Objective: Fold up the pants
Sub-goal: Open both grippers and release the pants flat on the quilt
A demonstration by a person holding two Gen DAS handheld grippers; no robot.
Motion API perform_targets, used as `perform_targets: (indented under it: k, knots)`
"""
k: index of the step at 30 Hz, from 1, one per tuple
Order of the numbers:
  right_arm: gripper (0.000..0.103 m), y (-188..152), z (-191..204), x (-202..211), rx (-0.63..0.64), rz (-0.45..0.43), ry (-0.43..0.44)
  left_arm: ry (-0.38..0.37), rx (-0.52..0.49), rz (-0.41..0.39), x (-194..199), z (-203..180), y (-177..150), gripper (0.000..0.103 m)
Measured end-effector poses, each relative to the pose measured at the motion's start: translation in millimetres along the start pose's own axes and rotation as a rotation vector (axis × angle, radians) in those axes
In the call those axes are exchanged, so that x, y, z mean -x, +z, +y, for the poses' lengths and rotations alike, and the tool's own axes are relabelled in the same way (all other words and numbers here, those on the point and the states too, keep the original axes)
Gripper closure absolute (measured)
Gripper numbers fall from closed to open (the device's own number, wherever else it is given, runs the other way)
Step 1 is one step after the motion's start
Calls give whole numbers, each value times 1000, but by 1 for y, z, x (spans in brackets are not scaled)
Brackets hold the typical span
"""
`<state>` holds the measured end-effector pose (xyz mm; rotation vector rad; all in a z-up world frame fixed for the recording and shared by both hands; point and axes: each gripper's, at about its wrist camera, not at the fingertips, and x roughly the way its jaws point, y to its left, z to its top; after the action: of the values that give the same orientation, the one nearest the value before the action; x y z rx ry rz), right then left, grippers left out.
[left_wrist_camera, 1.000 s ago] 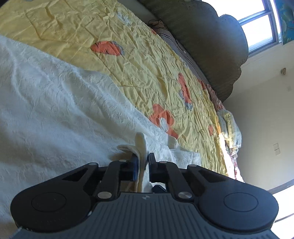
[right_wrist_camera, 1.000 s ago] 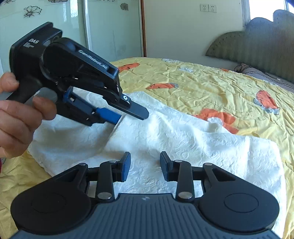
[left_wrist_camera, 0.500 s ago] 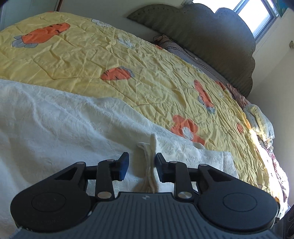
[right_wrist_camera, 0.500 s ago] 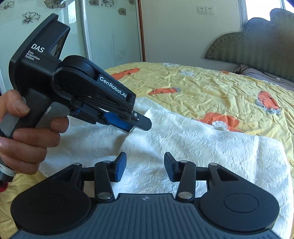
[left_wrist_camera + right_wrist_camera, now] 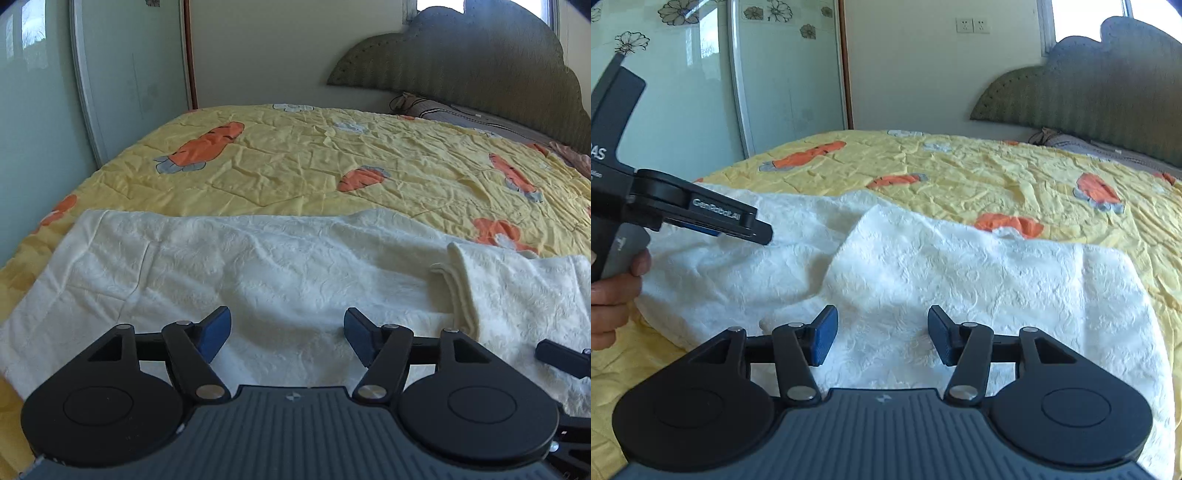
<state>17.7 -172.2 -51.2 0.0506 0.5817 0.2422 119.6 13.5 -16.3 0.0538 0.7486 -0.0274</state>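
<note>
**Pants lie half-folded across the yellow quilt, both tongs spread**

Pants [image 5: 280, 273] of creamy white, embossed cloth stretch sideways across the near part of the bed, lying on a yellow quilt [image 5: 303, 166] printed with orange carrots. In the left wrist view, the left end lies flat with a straight edge and one long crease; toward the right a layer is folded back over the rest, its doubled edge standing up as a soft ridge. The right wrist view shows the same fold as a raised flap [image 5: 923, 258] laid over the lower layer, with gentle wrinkles beneath.

The left gripper [image 5: 287, 339] hovers over the middle of the cloth, its blue-padded fingers wide apart and holding nothing. The right gripper [image 5: 879, 336] is likewise spread, empty, above the folded flap. In the right view a hand [image 5: 613, 291] grips the left tool's handle at the far left.

Behind the bed, a glass sliding door [image 5: 783, 74] stands on the left and a dark scalloped headboard [image 5: 480, 62] on the right.
</note>
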Motion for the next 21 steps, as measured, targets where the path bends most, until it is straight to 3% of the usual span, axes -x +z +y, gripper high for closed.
perform_targets:
  k: [4,13,17,21]
  knots:
    - [33,-2,-3,-2,-12,-6,-33,-1,6,9,-3,5,-9,29]
    - [21,-2,-5,-6,-24,9,-59,41,-36,-49,-4,-3,-23,24]
    - [14,-2,-4,-8,-22,15,-80,80,-32,-87,-8,-3,-30,11]
    - [3,-2,-7,-10,-41,27,-109,95,-30,-106,-7,-4,-34,9]
